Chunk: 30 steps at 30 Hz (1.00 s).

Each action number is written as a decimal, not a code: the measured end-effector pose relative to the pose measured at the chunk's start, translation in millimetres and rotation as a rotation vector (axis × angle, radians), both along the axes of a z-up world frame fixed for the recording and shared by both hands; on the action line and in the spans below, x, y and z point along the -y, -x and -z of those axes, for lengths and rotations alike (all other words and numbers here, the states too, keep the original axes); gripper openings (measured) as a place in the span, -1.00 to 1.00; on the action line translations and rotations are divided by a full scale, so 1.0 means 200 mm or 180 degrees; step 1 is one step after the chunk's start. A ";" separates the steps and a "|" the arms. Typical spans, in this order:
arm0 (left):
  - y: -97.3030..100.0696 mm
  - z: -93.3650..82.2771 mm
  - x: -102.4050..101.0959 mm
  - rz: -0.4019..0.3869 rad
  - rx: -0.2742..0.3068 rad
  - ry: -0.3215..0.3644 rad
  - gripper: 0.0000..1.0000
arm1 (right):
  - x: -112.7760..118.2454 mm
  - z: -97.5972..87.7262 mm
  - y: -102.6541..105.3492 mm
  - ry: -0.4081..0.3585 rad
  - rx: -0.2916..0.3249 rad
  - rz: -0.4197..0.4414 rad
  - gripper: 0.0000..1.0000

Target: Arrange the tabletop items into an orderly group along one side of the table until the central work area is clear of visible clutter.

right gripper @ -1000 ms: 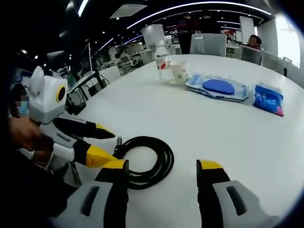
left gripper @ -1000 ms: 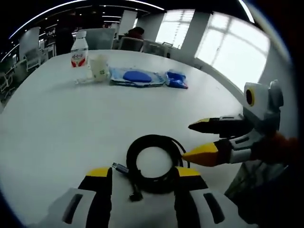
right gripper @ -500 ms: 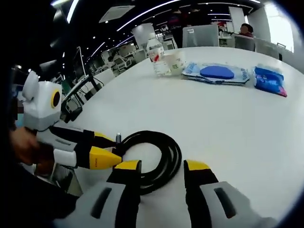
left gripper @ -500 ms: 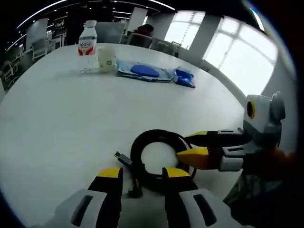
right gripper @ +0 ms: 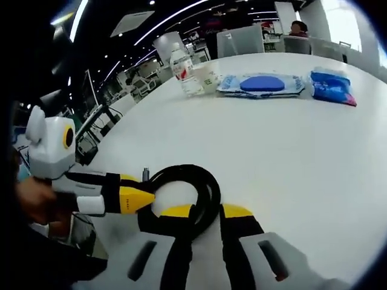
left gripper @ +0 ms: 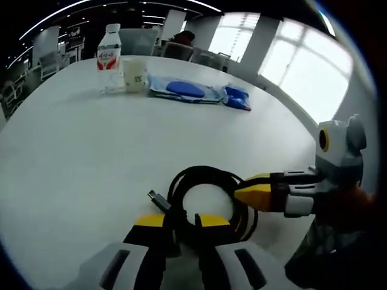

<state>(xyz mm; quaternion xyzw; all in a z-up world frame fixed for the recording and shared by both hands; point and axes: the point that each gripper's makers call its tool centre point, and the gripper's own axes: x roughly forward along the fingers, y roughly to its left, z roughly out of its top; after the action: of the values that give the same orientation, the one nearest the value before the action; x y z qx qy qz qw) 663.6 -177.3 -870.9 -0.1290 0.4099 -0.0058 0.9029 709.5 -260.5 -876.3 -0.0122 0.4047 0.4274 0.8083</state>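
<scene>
Left gripper view: both grippers' jaws clamped on black coiled cable (left gripper: 208, 202), opp. sides, white table (left gripper: 91, 139).

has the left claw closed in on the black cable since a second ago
Yes. The left claw has narrowed its jaws from wide open to clamping the near side of the black cable, which lies on the white table about where it was.

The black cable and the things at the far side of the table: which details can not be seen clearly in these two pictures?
- Black cable: its near part is hidden by the left gripper; in the right gripper view, by the right gripper.
- Bottle and cup: print too small to read.
- Blue packet: too small to identify.
</scene>
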 end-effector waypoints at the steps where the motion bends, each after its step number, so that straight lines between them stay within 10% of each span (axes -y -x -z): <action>1: 0.00 0.00 0.00 0.0003 0.0006 0.0002 -0.72 | 0.00 0.00 0.00 -0.0013 -0.0023 0.0015 -0.80; 30: -0.04 -0.10 0.05 0.0189 0.0174 -0.0076 -0.83 | 0.08 -0.20 -0.07 -0.0108 -0.0009 0.0499 -1.00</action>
<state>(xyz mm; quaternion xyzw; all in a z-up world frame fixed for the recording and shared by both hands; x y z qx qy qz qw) 672.4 -187.2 -850.3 -0.1058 0.3888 -0.0312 0.9147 723.1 -277.3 -836.1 0.0338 0.3981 0.3697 0.8388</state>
